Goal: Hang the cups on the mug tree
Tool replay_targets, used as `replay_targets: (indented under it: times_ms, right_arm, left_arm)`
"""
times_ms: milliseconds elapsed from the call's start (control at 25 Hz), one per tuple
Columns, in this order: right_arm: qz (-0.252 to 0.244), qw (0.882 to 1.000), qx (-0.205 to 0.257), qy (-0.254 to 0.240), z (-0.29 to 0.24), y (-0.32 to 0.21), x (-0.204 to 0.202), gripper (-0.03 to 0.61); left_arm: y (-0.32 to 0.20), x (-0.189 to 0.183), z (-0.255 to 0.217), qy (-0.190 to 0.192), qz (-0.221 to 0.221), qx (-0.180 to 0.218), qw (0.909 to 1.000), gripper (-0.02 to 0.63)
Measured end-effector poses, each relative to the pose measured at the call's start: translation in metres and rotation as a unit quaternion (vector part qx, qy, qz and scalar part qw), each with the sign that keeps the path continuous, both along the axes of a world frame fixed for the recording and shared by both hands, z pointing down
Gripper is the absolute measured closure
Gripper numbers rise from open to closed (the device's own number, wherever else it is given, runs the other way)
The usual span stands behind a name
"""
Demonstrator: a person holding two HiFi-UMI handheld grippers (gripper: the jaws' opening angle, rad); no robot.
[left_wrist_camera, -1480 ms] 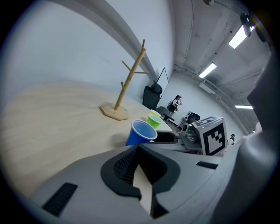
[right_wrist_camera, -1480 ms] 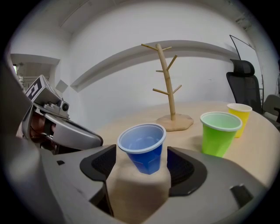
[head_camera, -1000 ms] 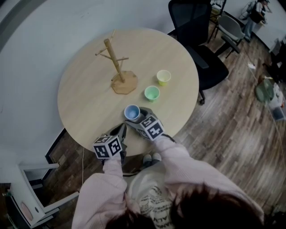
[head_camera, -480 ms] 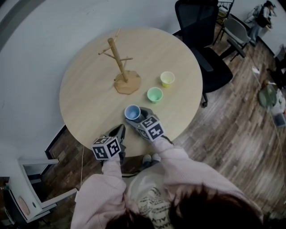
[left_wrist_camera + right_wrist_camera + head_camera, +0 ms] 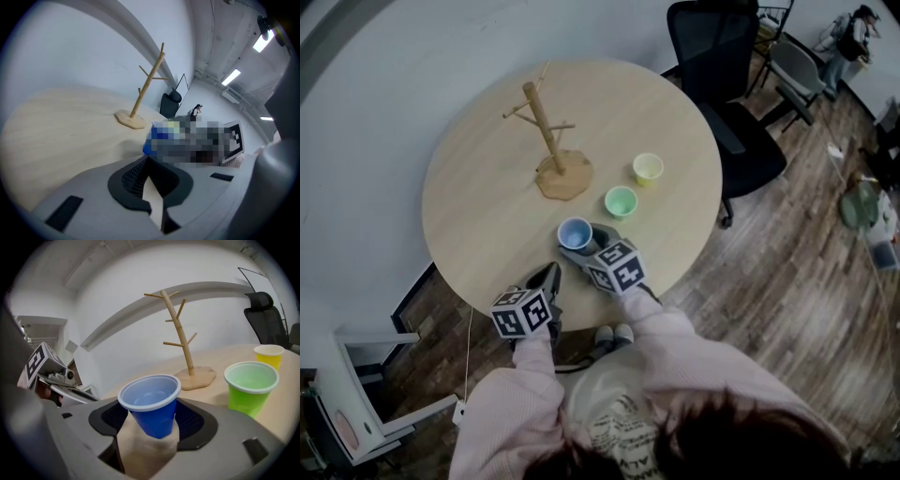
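Observation:
A blue cup [image 5: 575, 232] stands upright near the table's front edge, and my right gripper [image 5: 578, 246] is shut on it. In the right gripper view the pads press both sides of the blue cup [image 5: 152, 408]. A green cup [image 5: 620, 201] and a yellow cup [image 5: 647, 168] stand further back to the right. The wooden mug tree [image 5: 546, 131] stands at the back with bare pegs, also seen in the right gripper view as the mug tree [image 5: 180, 338]. My left gripper [image 5: 546, 275] rests at the table's front edge, shut on nothing, its tips [image 5: 147, 161] meeting.
The round wooden table [image 5: 478, 206] has a wide bare area at its left. A black office chair [image 5: 722, 84] stands behind the table at the right. A white wall curves round the far side. A white unit [image 5: 356, 412] sits on the floor at left.
The head view has shifted slightly. The right gripper stays round the blue cup and the left gripper stays at the table's edge.

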State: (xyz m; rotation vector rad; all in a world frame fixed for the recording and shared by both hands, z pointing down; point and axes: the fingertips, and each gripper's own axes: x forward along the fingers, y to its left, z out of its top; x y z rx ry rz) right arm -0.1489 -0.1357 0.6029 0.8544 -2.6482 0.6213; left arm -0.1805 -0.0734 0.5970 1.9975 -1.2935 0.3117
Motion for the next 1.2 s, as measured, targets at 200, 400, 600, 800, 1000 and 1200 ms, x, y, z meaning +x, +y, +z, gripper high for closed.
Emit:
replay_targets:
  times_ms: [200, 400, 600, 800, 1000, 1200]
  right_arm:
    - [-0.005, 1.0, -0.006, -0.024, -0.015, 0.002, 0.0, 0.273]
    - [-0.01, 0.999, -0.002, -0.033, -0.027, 0.004, -0.003, 0.275]
    - [-0.018, 0.999, -0.001, -0.036, -0.034, 0.003, -0.009, 0.275]
    - [-0.017, 0.998, -0.018, -0.05, -0.034, 0.001, -0.019, 0.275]
    - [-0.009, 0.997, -0.035, -0.071, -0.042, -0.006, -0.03, 0.275]
    - [0.003, 0.995, -0.046, -0.083, -0.045, -0.014, -0.038, 0.275]
  left_arm:
    - [-0.001, -0.001, -0.015, 0.002, -0.013, 0.023, 0.9997, 0.614]
    - [-0.001, -0.005, -0.029, 0.001, -0.023, 0.043, 0.9988, 0.614]
    - [-0.002, -0.012, -0.035, -0.001, -0.029, 0.054, 0.9981, 0.614]
    - [-0.006, -0.019, -0.04, -0.009, -0.02, 0.063, 0.9978, 0.614]
    - [-0.014, -0.034, -0.049, -0.007, -0.022, 0.072, 0.9971, 0.614]
    - [-0.024, -0.046, -0.055, -0.004, -0.018, 0.08, 0.9966, 0.614]
